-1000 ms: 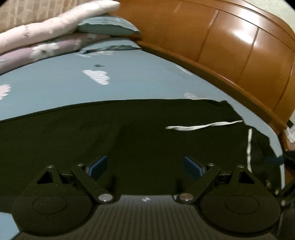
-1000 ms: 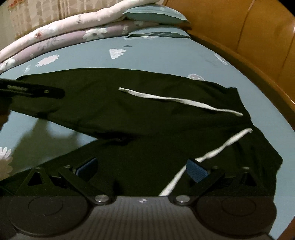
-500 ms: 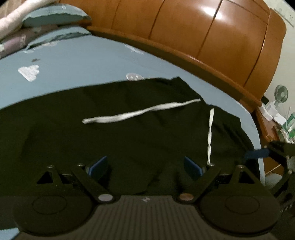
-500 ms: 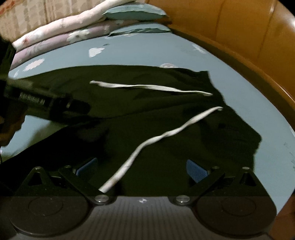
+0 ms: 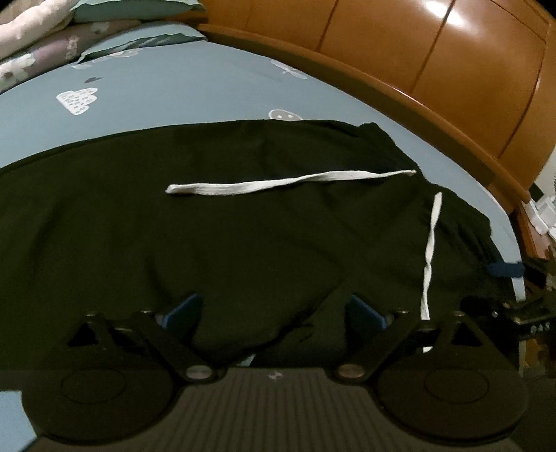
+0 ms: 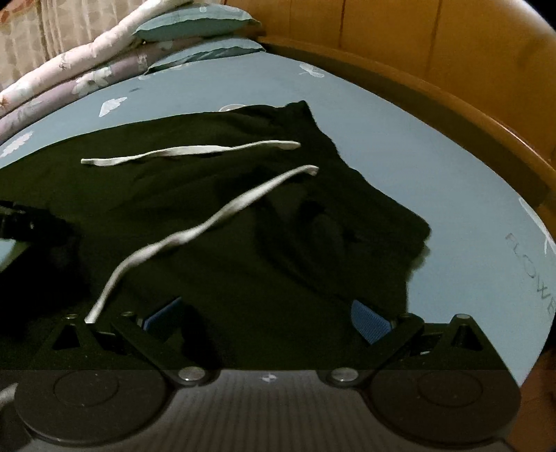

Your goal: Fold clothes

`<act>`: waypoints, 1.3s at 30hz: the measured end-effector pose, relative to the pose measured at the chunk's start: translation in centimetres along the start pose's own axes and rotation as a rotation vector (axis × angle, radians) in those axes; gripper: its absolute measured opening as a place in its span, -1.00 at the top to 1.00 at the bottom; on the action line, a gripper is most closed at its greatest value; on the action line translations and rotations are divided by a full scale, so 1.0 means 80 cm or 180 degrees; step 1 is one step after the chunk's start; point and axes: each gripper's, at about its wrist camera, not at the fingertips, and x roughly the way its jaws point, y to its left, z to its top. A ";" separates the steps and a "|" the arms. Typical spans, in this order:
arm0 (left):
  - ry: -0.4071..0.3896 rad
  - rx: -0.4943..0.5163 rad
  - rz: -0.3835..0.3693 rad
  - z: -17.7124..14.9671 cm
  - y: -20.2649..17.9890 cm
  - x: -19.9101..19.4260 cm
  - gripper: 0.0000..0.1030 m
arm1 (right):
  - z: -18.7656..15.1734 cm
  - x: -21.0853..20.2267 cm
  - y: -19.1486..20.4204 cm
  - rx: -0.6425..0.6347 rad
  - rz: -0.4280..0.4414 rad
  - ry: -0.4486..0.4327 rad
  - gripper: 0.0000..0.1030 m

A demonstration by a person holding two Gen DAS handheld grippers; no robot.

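Black fabric, a pair of drawstring trousers (image 5: pixel 243 236), lies spread flat on the blue patterned bed sheet (image 5: pixel 173 87). The waistband end lies toward the wooden headboard (image 5: pixel 434 52). Two white drawstrings rest on top of the cloth: one (image 5: pixel 288 182) runs roughly along the garment, the other (image 5: pixel 430 250) trails from the waistband toward the near edge.

Left tongs (image 5: pixel 274 313): jaws wide and opening. The trousers' near edge lies below and between the blue pads (image 5: pixel 180 311); the pads do not press on the cloth. Nothing is held.

Right tongs (image 6: pixel 264 320): jaws stand wide apart, blue pads (image 6: pixel 370 321) clear of the fabric. They sit over the waistband end of the trousers, with the cloth's corner just beyond the right pad and bare sheet past it. The trailing drawstring (image 6: pixel 194 233) ends beside the left finger, outside the jaws. Nothing is held.

In the left view the right tongs show at the far right edge, by the waistband corner. Folded quilts (image 6: pixel 69 69) and pillows (image 6: pixel 194 24) are stacked at the far end of the bed, well apart from the garment.
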 end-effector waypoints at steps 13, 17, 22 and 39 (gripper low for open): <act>-0.0424 -0.0235 0.0508 0.019 0.011 -0.053 -0.92 | 0.079 0.014 0.047 -0.0514 0.0715 -0.0448 -1.00; -0.0503 -0.0308 0.0750 0.010 0.024 -0.063 -0.92 | 0.106 0.046 0.077 -0.0724 0.0987 -0.0407 -1.00; -0.0498 -0.0345 0.0800 0.006 0.033 -0.063 -0.92 | 0.116 0.083 0.090 -0.0801 0.1145 -0.0187 -1.00; -0.0550 -0.0395 0.0699 0.000 0.051 -0.064 -0.92 | 0.156 0.124 0.075 -0.0556 0.1144 0.0191 -1.00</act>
